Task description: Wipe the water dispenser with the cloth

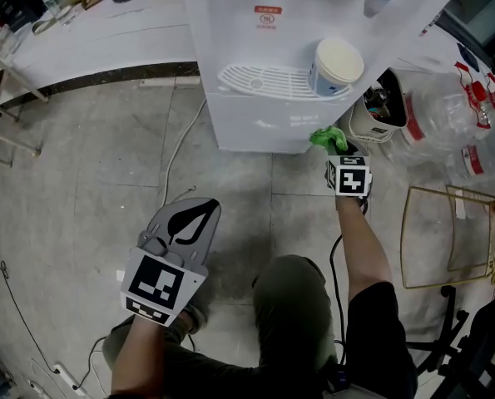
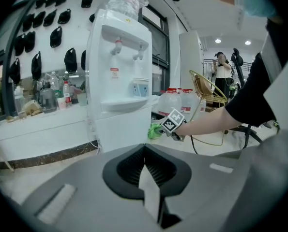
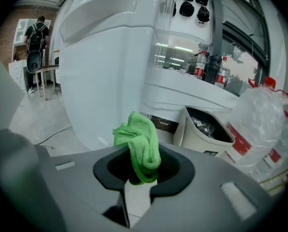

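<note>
The white water dispenser [image 1: 264, 56] stands on the floor ahead, with a cup [image 1: 334, 65] on its drip tray [image 1: 264, 80]. My right gripper [image 1: 340, 146] is shut on a bunched green cloth [image 1: 329, 139], held against the dispenser's lower right corner. In the right gripper view the green cloth [image 3: 139, 146] sticks up between the jaws, close to the white dispenser [image 3: 102, 71] wall. My left gripper [image 1: 189, 219] hangs low over the floor, away from the dispenser, jaws together and holding nothing. The left gripper view shows the dispenser [image 2: 119, 81] and the cloth [image 2: 156, 130].
A white waste bin [image 1: 380, 110] stands right of the dispenser, with large water bottles [image 1: 447, 131] and a gold wire rack [image 1: 451, 235] beyond. A cable [image 1: 176, 152] runs across the floor at left. A white counter [image 1: 89, 32] runs behind.
</note>
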A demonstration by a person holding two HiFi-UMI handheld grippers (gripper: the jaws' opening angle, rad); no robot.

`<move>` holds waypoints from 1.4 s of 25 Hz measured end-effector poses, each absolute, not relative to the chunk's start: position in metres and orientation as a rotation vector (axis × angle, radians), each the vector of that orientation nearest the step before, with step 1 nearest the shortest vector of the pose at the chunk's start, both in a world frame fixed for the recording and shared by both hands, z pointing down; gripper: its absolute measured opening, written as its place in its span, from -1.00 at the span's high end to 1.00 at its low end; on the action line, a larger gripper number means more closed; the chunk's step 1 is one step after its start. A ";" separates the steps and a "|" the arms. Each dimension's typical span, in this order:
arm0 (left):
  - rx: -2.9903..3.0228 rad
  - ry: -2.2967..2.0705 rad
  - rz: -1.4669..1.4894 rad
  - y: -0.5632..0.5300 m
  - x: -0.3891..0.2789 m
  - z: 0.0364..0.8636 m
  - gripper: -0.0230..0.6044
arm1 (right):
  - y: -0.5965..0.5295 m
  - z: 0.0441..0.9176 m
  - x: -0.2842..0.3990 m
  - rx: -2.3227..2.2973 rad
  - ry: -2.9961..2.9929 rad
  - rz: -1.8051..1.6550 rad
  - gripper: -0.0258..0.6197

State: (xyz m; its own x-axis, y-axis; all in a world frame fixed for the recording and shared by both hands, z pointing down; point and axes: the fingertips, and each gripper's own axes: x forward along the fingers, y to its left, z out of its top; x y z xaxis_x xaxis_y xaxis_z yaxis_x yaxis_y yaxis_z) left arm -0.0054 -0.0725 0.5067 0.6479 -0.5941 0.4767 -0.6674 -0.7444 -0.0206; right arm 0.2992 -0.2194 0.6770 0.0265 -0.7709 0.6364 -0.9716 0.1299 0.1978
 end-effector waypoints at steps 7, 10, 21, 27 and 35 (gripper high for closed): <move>2.697 -1.073 0.685 -0.073 -0.018 0.504 0.92 | -0.183 0.711 0.227 1.428 -1.927 0.386 0.63; 2.683 -1.086 0.685 -0.071 -0.025 0.505 0.92 | -0.177 0.732 0.167 1.291 -2.014 0.376 0.63; 2.599 -1.139 0.715 -0.054 -0.062 0.515 0.92 | -0.225 0.766 0.004 1.128 -2.109 0.376 0.63; 2.591 -1.149 0.703 -0.052 -0.074 0.514 0.92 | -0.244 0.780 0.008 1.191 -2.043 0.427 0.63; 2.625 -1.108 0.704 -0.059 -0.061 0.513 0.92 | -0.242 0.779 0.102 1.366 -1.928 0.494 0.63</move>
State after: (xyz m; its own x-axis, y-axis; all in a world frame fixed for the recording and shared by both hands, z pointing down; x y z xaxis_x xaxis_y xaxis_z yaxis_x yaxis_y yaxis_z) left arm -0.0606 -0.0594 0.5130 0.6041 -0.6191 0.5018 -0.7174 -0.6967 0.0042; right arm 0.1024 -0.2424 0.7789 -0.1872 -0.6531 0.7338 -0.9255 0.3676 0.0910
